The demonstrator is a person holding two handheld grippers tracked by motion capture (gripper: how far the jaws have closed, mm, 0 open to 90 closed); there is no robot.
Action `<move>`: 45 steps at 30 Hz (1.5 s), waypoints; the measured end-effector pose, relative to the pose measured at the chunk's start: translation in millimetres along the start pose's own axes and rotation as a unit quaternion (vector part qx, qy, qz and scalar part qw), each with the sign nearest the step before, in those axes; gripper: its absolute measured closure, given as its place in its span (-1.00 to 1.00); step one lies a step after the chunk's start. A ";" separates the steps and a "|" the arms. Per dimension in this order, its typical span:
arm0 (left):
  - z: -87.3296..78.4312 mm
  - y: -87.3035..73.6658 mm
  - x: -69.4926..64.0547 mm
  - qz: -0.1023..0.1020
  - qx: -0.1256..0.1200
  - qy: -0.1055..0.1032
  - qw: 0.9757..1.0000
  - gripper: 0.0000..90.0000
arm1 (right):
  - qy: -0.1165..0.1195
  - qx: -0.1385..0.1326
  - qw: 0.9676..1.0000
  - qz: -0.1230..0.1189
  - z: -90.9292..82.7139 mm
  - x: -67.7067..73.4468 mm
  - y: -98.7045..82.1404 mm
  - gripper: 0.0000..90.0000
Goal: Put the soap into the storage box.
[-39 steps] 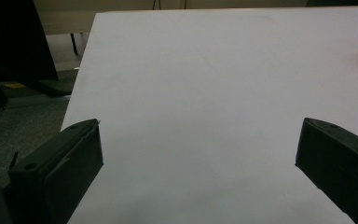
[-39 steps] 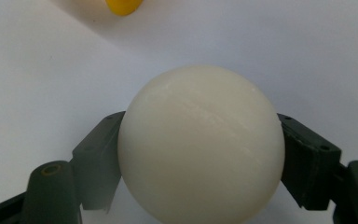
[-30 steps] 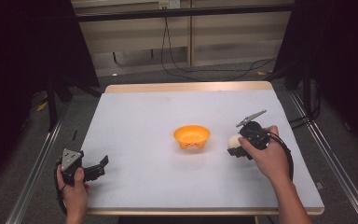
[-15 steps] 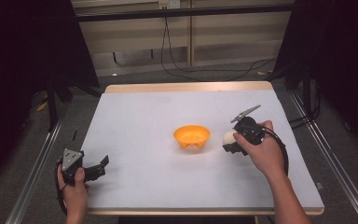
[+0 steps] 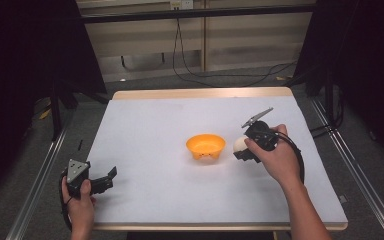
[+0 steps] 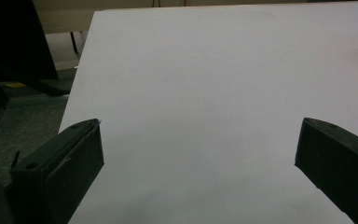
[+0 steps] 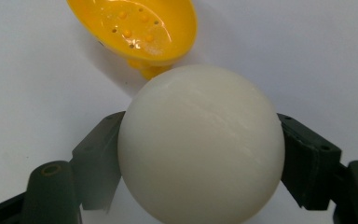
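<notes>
An orange bowl (image 5: 206,146) stands near the middle of the white table (image 5: 150,130). My right gripper (image 5: 240,149) is shut on a cream ball (image 5: 239,144) and holds it just right of the bowl, a little above the table. In the right gripper view the cream ball (image 7: 200,144) sits squeezed between both black jaws, with the orange bowl (image 7: 135,29) beyond it, small holes in its bottom. My left gripper (image 5: 109,177) rests at the table's front left corner, open, with nothing between its fingers (image 6: 65,163).
Black cables lie on the floor behind the table's far edge (image 5: 200,93). Metal rails (image 5: 40,175) run along both sides. Dark curtains hang at left and right.
My right gripper has carried the ball left and slightly upward, closer to the bowl. The left gripper has stayed where it was.
</notes>
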State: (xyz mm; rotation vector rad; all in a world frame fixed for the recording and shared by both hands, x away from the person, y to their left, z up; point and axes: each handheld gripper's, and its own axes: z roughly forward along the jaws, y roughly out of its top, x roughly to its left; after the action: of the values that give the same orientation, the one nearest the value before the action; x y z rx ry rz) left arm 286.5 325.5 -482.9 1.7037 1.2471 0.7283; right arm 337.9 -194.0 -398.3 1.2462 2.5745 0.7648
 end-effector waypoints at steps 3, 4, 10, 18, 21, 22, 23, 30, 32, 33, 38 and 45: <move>0.2 0.0 -0.3 -0.001 -0.001 -0.001 1.000 -0.98 | 0.002 -0.003 1.000 -0.006 -0.3 1.6 6.1 -0.46; 0.2 0.0 -0.2 0.000 -0.001 -0.002 1.000 -0.98 | 0.003 -0.004 1.000 -0.009 -0.2 1.6 7.4 -0.46; 0.3 0.0 -0.1 0.001 0.001 -0.002 1.000 -0.98 | 0.007 -0.003 1.000 -0.013 1.9 6.2 16.9 -0.46; 0.6 0.1 -0.2 -0.002 0.001 -0.003 1.000 -0.98 | 0.011 -0.001 1.000 -0.019 2.3 8.4 26.2 -0.46; 0.6 0.1 -0.3 -0.002 0.001 -0.003 1.000 -0.98 | 0.012 -0.002 1.000 -0.025 3.7 9.5 30.9 -0.46; 0.5 0.1 -0.5 -0.001 0.001 -0.002 1.000 -0.98 | 0.012 -0.002 1.000 -0.025 3.7 9.5 30.9 -0.46; 0.4 0.0 -0.7 -0.001 0.001 -0.002 1.000 -0.98 | 0.013 -0.002 1.000 -0.023 4.9 10.4 33.4 -0.46; 0.7 0.1 -0.3 -0.002 0.002 -0.003 1.000 -0.98 | 0.016 0.001 0.999 -0.029 7.8 13.2 41.6 -0.46; 0.7 0.1 -0.3 -0.003 0.001 -0.003 1.000 -0.98 | 0.017 -0.003 0.999 -0.030 8.0 13.6 44.1 -0.46; 0.6 0.1 -0.3 -0.002 0.001 -0.004 1.000 -0.98 | 0.019 -0.002 1.000 -0.024 7.5 14.6 45.2 -0.46; 0.5 0.2 -0.2 -0.001 0.002 -0.002 1.000 -0.98 | 0.020 -0.001 0.999 -0.032 9.7 17.8 51.4 -0.46; 0.9 0.3 -0.3 -0.001 0.003 -0.003 1.000 -0.98 | 0.023 0.001 0.999 -0.036 13.5 21.4 58.6 -0.46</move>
State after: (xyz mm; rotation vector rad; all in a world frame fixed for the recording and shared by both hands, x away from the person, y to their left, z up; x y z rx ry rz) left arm 287.2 324.9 -483.0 1.7087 1.2477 0.7171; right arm 369.2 -142.2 -378.0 1.1412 2.6420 0.7855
